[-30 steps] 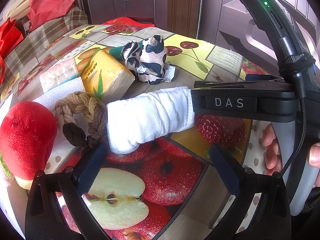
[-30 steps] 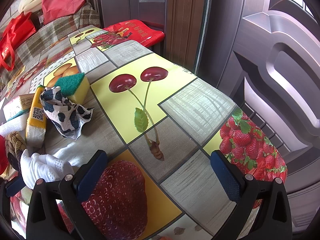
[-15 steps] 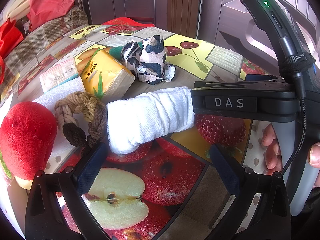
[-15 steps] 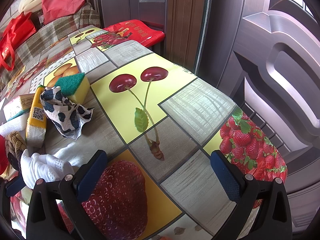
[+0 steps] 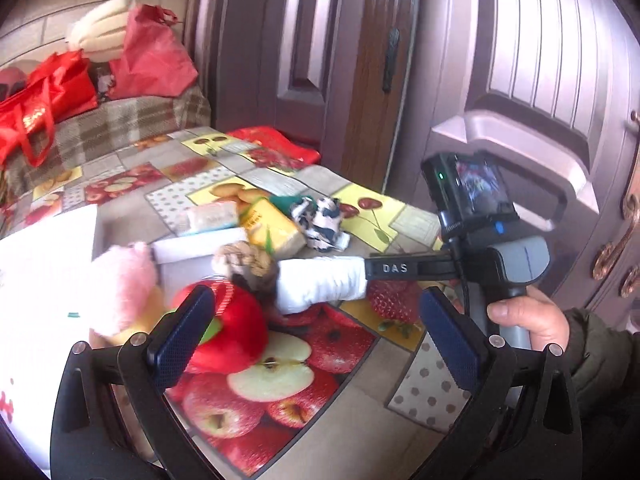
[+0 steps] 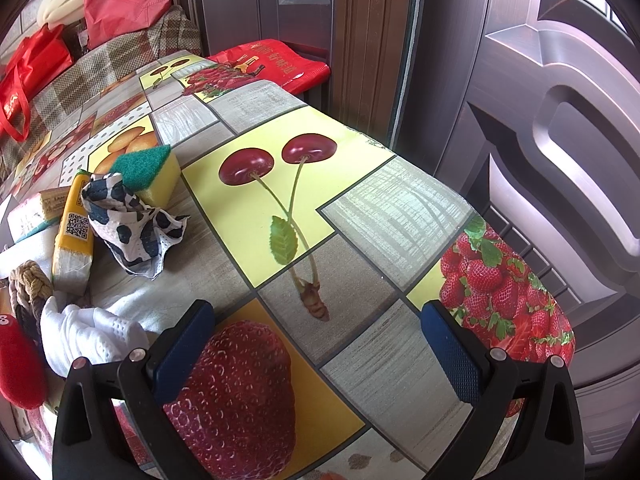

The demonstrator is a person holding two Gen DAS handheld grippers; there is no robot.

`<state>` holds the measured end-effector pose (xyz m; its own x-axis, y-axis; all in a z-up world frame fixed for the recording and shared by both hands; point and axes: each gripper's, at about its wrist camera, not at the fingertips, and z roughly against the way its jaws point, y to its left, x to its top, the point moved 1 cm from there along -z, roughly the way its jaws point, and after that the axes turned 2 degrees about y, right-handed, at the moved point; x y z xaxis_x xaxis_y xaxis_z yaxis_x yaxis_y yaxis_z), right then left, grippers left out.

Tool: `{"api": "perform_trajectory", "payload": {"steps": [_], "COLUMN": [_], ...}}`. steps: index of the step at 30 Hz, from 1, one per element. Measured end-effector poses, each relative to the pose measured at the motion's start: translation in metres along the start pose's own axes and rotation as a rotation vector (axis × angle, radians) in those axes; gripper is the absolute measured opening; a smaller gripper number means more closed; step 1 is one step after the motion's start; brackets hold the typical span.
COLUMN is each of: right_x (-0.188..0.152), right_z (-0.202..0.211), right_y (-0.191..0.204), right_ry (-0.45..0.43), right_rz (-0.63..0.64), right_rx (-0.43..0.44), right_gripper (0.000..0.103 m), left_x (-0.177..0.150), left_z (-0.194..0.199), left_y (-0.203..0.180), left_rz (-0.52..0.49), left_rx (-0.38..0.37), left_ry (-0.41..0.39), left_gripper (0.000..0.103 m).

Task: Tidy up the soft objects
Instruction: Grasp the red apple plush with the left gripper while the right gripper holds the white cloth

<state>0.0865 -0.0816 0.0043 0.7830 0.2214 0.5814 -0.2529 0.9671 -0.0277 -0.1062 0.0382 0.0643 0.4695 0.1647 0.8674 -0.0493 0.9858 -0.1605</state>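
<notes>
Blue pads: the left gripper (image 5: 316, 344) hangs above the table (image 5: 348, 432) with its jaws spread wide and nothing between them.
Right gripper (image 6: 318, 354): jaws also wide apart and empty, hovering over the printed strawberry on the fruit-patterned oilcloth; a person's hand (image 5: 532, 316) in a dark sleeve holds its grey handle.
Rolled white knitted cloth (image 5: 322, 282): lying on the table just ahead of the left jaws, between them in line of sight; its far end touches the side of the right gripper's black finger marked DAS. From the right wrist view it (image 6: 86, 338) sits just outside the left-hand jaw.
Braided beige-and-brown rope ring (image 5: 246, 262): touching the near end of the white roll, ahead of the left jaws and to their left.
Red plush apple-shaped toy (image 5: 232, 328): right beside the left gripper's left-hand jaw, partly behind it.
Pink fluffy plush toy (image 5: 124, 284): farther left of that jaw, next to the red one.
Yellow pack of tissues (image 5: 272, 232): beyond the rope ring, well ahead of the left jaws.
Crumpled black-and-white cow-print cloth (image 6: 128, 224): far ahead and left of the right jaws, leaning against the tissue pack.
Green-topped yellow sponge (image 6: 154, 172): just behind the cow-print cloth.
Red bags (image 5: 48, 96): on a checked-covered seat beyond the table.
</notes>
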Motion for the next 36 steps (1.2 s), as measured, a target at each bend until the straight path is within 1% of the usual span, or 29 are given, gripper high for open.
{"api": "perform_trajectory", "payload": {"steps": [1, 2, 4, 6, 8, 9, 10, 11, 13, 14, 15, 16, 17, 18, 19, 20, 21, 22, 23, 25, 26, 27, 28, 29, 30, 31, 32, 33, 36], "right_x": [0.000, 0.000, 0.000, 0.001, -0.001, -0.002, -0.003, -0.004, -0.006, -0.006, -0.007, -0.008, -0.008, -0.009, -0.009, -0.009, -0.011, -0.015, -0.016, -0.020, -0.021, -0.022, -0.024, -0.024, -0.025, -0.026, -0.027, -0.028, -0.031], "right_z": [0.000, 0.000, 0.000, 0.000, 0.003, 0.004, 0.007, 0.013, 0.032, 0.042, 0.052, 0.060, 0.066, 0.065, 0.062, 0.061, 0.056, 0.054, 0.050, 0.048, 0.046, 0.044, 0.046, 0.044, 0.039, 0.036, 0.032, 0.032, 0.040], "right_y": [0.000, 0.000, 0.000, 0.000, -0.004, -0.005, -0.006, -0.008, -0.014, -0.014, -0.014, -0.011, -0.005, 0.009, 0.021, 0.022, 0.032, 0.036, 0.047, 0.062, 0.069, 0.075, 0.078, 0.081, 0.083, 0.086, 0.086, 0.084, 0.072], "right_ry": [0.000, 0.000, 0.000, 0.000, -0.004, -0.012, -0.028, -0.061, -0.169, -0.227, -0.279, -0.316, -0.331, -0.330, -0.292, -0.225, -0.207, -0.179, -0.176, -0.180, -0.181, -0.182, -0.181, -0.169, -0.153, -0.140, -0.127, -0.125, -0.150], "right_rz": [0.001, 0.001, 0.000, -0.001, -0.005, -0.009, -0.016, -0.023, -0.003, 0.033, 0.080, 0.134, 0.194, 0.301, 0.375, 0.392, 0.449, 0.480, 0.533, 0.606, 0.637, 0.661, 0.676, 0.689, 0.704, 0.717, 0.726, 0.727, 0.709], "right_rx": [-0.002, -0.001, 0.000, 0.001, 0.007, 0.019, 0.052, 0.122, 0.319, 0.435, 0.530, 0.557, 0.560, 0.517, 0.516, 0.566, 0.566, 0.580, 0.558, 0.545, 0.536, 0.522, 0.516, 0.509, 0.506, 0.498, 0.489, 0.494, 0.528], "right_gripper": [0.103, 0.103, 0.103, 0.103, 0.103, 0.103, 0.103, 0.103, 0.103, 0.103, 0.103, 0.103, 0.103, 0.103, 0.103, 0.103, 0.103, 0.103, 0.103, 0.102, 0.102, 0.099, 0.092, 0.089, 0.079, 0.063, 0.062, 0.058, 0.053], "left_x": [0.001, 0.001, -0.001, -0.005, -0.012, -0.014, -0.015, -0.015, -0.014, -0.014, -0.014, -0.014, -0.015, -0.017, -0.018, -0.020, -0.020, -0.020, -0.019, -0.015, -0.014, -0.013, -0.013, -0.013, -0.015, -0.017, -0.018, -0.017, -0.016], "left_z": [0.011, 0.016, 0.025, 0.028, 0.030, 0.028, 0.024, 0.013, -0.001, -0.008, -0.017, -0.023, -0.030, -0.036, -0.040, -0.043, -0.045, -0.046, -0.046, -0.050, -0.054, -0.059, -0.064, -0.069, -0.072, -0.074, -0.073, -0.071, -0.055], "left_y": [0.009, 0.017, 0.033, 0.043, 0.044, 0.044, 0.044, 0.047, 0.045, 0.043, 0.041, 0.040, 0.039, 0.039, 0.041, 0.042, 0.045, 0.046, 0.048, 0.048, 0.048, 0.048, 0.050, 0.052, 0.051, 0.051, 0.051, 0.052, 0.050], "left_rz": [0.020, 0.025, 0.052, 0.071, 0.043, 0.038, 0.036, 0.068, 0.059, 0.051, 0.044, 0.028, 0.020, 0.018, 0.023, 0.031, 0.039, 0.048, 0.053, 0.053, 0.050, 0.045, 0.045, 0.044, 0.037, 0.037, 0.035, 0.038, 0.041], "left_rx": [0.029, 0.070, 0.121, 0.148, 0.178, 0.183, 0.185, 0.168, 0.173, 0.180, 0.184, 0.195, 0.206, 0.216, 0.229, 0.235, 0.232, 0.227, 0.229, 0.232, 0.236, 0.250, 0.258, 0.267, 0.261, 0.252, 0.251, 0.240, 0.226], "left_ry": [-0.012, 0.009, 0.029, 0.042, 0.041, 0.051, 0.065, 0.101, 0.135, 0.153, 0.174, 0.190, 0.207, 0.223, 0.236, 0.247, 0.258, 0.260, 0.257, 0.260, 0.267, 0.280, 0.302, 0.317, 0.324, 0.335, 0.333, 0.322, 0.257], "left_gripper": [0.102, 0.102, 0.102, 0.102, 0.102, 0.102, 0.102, 0.101, 0.097, 0.096, 0.095, 0.094, 0.093, 0.091, 0.090, 0.090, 0.090, 0.090, 0.090, 0.090, 0.088, 0.079, 0.075, 0.074, 0.071, 0.066, 0.065, 0.061, 0.059]}}
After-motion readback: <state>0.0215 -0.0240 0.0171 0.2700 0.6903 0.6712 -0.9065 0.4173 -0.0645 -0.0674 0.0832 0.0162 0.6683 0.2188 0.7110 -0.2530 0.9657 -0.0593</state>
